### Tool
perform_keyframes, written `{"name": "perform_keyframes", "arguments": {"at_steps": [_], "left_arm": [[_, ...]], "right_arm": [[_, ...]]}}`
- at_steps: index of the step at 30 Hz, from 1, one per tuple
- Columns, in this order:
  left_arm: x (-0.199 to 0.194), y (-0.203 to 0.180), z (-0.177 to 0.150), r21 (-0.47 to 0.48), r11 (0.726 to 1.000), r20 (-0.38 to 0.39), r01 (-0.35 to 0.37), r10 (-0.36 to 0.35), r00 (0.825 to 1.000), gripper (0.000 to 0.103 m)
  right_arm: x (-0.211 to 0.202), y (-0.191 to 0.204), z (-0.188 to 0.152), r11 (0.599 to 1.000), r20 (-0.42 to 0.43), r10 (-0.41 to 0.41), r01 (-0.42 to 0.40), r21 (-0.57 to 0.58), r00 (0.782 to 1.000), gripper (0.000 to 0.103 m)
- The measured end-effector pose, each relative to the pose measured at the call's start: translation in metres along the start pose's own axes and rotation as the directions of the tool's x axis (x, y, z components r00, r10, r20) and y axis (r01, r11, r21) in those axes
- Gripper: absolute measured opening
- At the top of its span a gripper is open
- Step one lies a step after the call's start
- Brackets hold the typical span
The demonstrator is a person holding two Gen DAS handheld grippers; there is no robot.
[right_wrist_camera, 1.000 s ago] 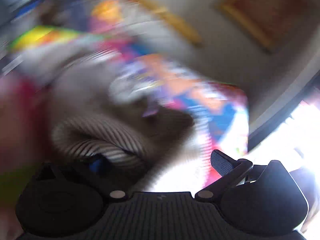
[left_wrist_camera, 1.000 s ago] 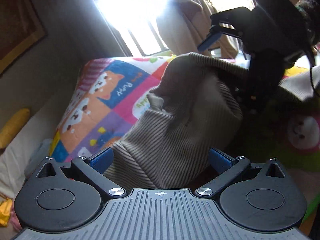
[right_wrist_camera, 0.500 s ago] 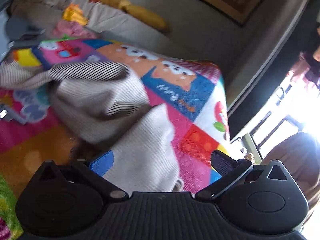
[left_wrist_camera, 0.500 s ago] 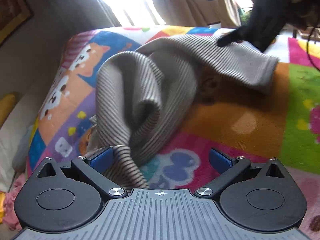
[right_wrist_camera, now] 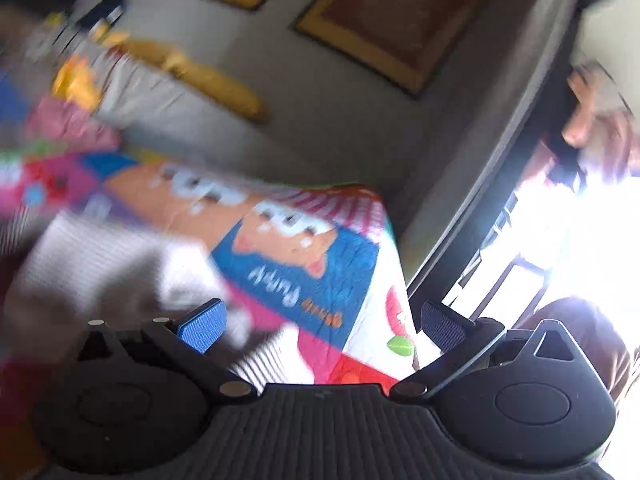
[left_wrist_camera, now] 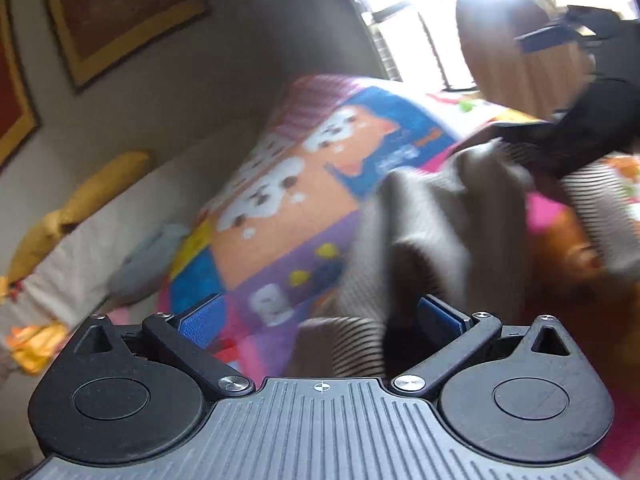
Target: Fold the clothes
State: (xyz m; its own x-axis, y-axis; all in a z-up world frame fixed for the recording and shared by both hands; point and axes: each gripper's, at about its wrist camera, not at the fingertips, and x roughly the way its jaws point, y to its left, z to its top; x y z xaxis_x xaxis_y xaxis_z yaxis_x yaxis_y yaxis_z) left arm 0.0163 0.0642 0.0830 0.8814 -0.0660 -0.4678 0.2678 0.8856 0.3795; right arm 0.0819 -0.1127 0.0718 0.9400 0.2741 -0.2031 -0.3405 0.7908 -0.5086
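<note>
A grey-and-white striped garment (left_wrist_camera: 440,224) lies crumpled on the colourful cartoon bed cover (left_wrist_camera: 288,200). My left gripper (left_wrist_camera: 320,320) is open, and a fold of the garment (left_wrist_camera: 344,344) sits between its blue pads, close to the right one. My right gripper (right_wrist_camera: 322,326) is open too; the blurred garment (right_wrist_camera: 80,264) lies by its left pad (right_wrist_camera: 204,326), with only bed cover between the fingers. In the left wrist view the right gripper (left_wrist_camera: 592,120) hangs dark over the garment's far part.
The bed cover (right_wrist_camera: 304,264) ends at a corner near a grey wall with framed pictures (right_wrist_camera: 400,20). A yellow pillow (left_wrist_camera: 80,200) and white bedding lie to the left. A bright window (left_wrist_camera: 420,20) and a brown hanging cloth (left_wrist_camera: 500,60) are behind.
The garment, held up a second ago, now lies bunched on the bed. Both cameras have swung and are blurred. The right gripper has shifted toward the bed's corner, off the cloth.
</note>
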Motion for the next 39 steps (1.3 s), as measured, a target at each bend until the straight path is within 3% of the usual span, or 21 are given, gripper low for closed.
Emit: {"name": "perform_keyframes", "arguments": {"at_steps": [2, 4, 6, 9, 14, 17, 19, 21, 22, 24, 26, 28, 29, 30, 31, 32, 33, 35, 36, 37, 39], "left_arm": [[-0.003, -0.026, 0.001, 0.067, 0.993, 0.01, 0.097, -0.098, 0.995, 0.103], [0.005, -0.053, -0.001, 0.157, 0.982, -0.012, 0.109, -0.109, 0.994, 0.103], [0.022, -0.075, -0.007, 0.234, 0.97, -0.051, 0.069, -0.058, 0.997, 0.103], [0.045, -0.081, -0.017, 0.267, 0.964, -0.098, 0.003, 0.024, 0.995, 0.103], [0.061, -0.053, -0.009, 0.199, 0.964, -0.079, -0.175, 0.194, 0.978, 0.103], [0.062, -0.036, -0.001, 0.149, 0.956, -0.065, -0.251, 0.263, 0.963, 0.103], [0.061, -0.027, 0.003, 0.122, 0.953, -0.064, -0.277, 0.286, 0.956, 0.103], [0.059, -0.018, 0.008, 0.094, 0.948, -0.064, -0.303, 0.31, 0.949, 0.103], [0.058, -0.015, 0.009, 0.09, 0.946, -0.062, -0.312, 0.318, 0.946, 0.103], [0.053, -0.013, 0.008, 0.101, 0.945, -0.056, -0.311, 0.318, 0.947, 0.103], [0.049, -0.011, 0.008, 0.097, 0.946, -0.052, -0.309, 0.315, 0.948, 0.103], [0.045, -0.007, 0.011, 0.068, 0.949, -0.048, -0.307, 0.311, 0.949, 0.103], [0.044, -0.005, 0.013, 0.05, 0.951, -0.046, -0.306, 0.308, 0.95, 0.103], [0.043, -0.003, 0.015, 0.032, 0.952, -0.045, -0.305, 0.306, 0.951, 0.103], [0.044, -0.001, 0.017, 0.014, 0.953, -0.044, -0.303, 0.304, 0.952, 0.103], [0.044, 0.001, 0.02, -0.003, 0.953, -0.043, -0.302, 0.301, 0.953, 0.103], [0.046, 0.003, 0.021, -0.019, 0.952, -0.043, -0.305, 0.304, 0.952, 0.103], [0.049, 0.007, 0.022, -0.04, 0.946, -0.049, -0.323, 0.321, 0.946, 0.103], [0.05, 0.009, 0.021, -0.049, 0.944, -0.055, -0.327, 0.324, 0.944, 0.103], [0.052, 0.012, 0.02, -0.056, 0.943, -0.064, -0.327, 0.323, 0.944, 0.103], [0.053, 0.015, 0.018, -0.07, 0.943, -0.066, -0.324, 0.32, 0.945, 0.103]], "right_arm": [[0.009, -0.005, 0.005, 1.0, -0.029, 0.002, -0.003, -0.018, 1.0, 0.103], [0.011, -0.004, 0.002, 0.999, -0.045, 0.0, -0.002, -0.044, 0.999, 0.103], [0.004, -0.006, -0.004, 0.998, -0.056, 0.037, -0.04, -0.046, 0.998, 0.103], [-0.013, -0.006, -0.022, 0.981, -0.088, 0.163, -0.17, -0.088, 0.983, 0.103], [-0.037, 0.021, -0.064, 0.914, -0.223, 0.324, -0.365, -0.177, 0.919, 0.103], [-0.039, 0.038, -0.081, 0.912, -0.237, 0.31, -0.358, -0.2, 0.921, 0.103], [-0.037, 0.043, -0.082, 0.935, -0.224, 0.225, -0.275, -0.225, 0.948, 0.103], [-0.033, 0.036, -0.084, 0.942, -0.175, 0.024, -0.081, -0.325, 0.984, 0.103], [-0.032, 0.03, -0.086, 0.926, -0.134, -0.089, 0.032, -0.375, 0.987, 0.103], [-0.029, 0.003, -0.086, 0.888, -0.089, -0.286, 0.229, -0.4, 0.954, 0.103], [-0.027, -0.03, -0.084, 0.841, -0.077, -0.444, 0.385, -0.38, 0.893, 0.103], [-0.041, -0.051, -0.075, 0.853, -0.096, -0.46, 0.409, -0.325, 0.883, 0.103], [-0.053, -0.054, -0.068, 0.906, -0.117, -0.375, 0.337, -0.256, 0.92, 0.103], [-0.064, -0.052, -0.059, 0.965, -0.137, -0.226, 0.203, -0.164, 0.964, 0.103], [-0.074, -0.049, -0.052, 0.996, -0.145, -0.063, 0.053, -0.072, 0.987, 0.103], [-0.077, -0.037, -0.047, 0.994, -0.151, 0.105, -0.108, -0.012, 0.983, 0.103], [-0.077, -0.017, -0.046, 0.974, -0.164, 0.224, -0.228, -0.005, 0.961, 0.103], [-0.075, 0.024, -0.046, 0.901, -0.192, 0.424, -0.435, -0.014, 0.885, 0.103], [-0.075, 0.048, -0.051, 0.886, -0.221, 0.42, -0.45, -0.112, 0.88, 0.103], [-0.074, 0.067, -0.059, 0.874, -0.235, 0.375, -0.427, -0.231, 0.897, 0.103], [-0.065, 0.075, -0.074, 0.872, -0.221, 0.21, -0.285, -0.399, 0.952, 0.103]]}}
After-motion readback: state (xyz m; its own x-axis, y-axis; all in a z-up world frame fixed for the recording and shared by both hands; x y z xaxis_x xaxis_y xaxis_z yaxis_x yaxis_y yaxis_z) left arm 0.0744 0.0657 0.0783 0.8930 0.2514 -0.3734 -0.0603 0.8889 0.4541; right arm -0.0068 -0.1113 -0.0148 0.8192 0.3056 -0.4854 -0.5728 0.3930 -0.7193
